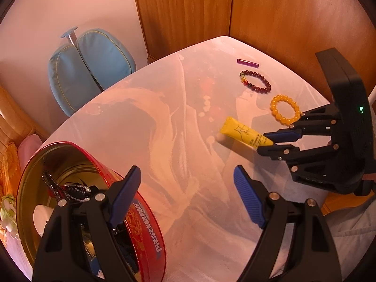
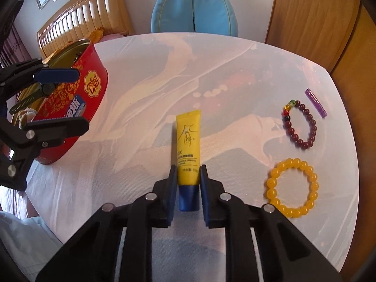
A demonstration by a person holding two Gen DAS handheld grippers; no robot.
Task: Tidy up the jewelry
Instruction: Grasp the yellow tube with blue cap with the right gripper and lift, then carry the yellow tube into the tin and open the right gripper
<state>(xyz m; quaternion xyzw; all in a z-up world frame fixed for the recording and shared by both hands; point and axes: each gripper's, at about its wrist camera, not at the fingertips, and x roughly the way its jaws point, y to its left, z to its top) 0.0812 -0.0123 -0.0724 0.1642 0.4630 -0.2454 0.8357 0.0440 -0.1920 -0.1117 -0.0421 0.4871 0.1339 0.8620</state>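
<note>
White cloth-covered table [image 2: 235, 75] beside wooden panelling [image 1: 282, 11]; right fingers [image 2: 188, 183] clamping yellow tube [image 2: 188, 145], left fingers [image 1: 188, 195] spread.

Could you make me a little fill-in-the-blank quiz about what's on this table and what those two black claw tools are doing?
1. The right gripper has its jaws shut on the yellow ____.
2. The left gripper hangs with jaws ____ beside the red tin.
3. The number of bead bracelets lying on the table is ____.
4. The small stick beyond the dark red bracelet is coloured ____.

Missing words: tube; open; two; purple
</note>
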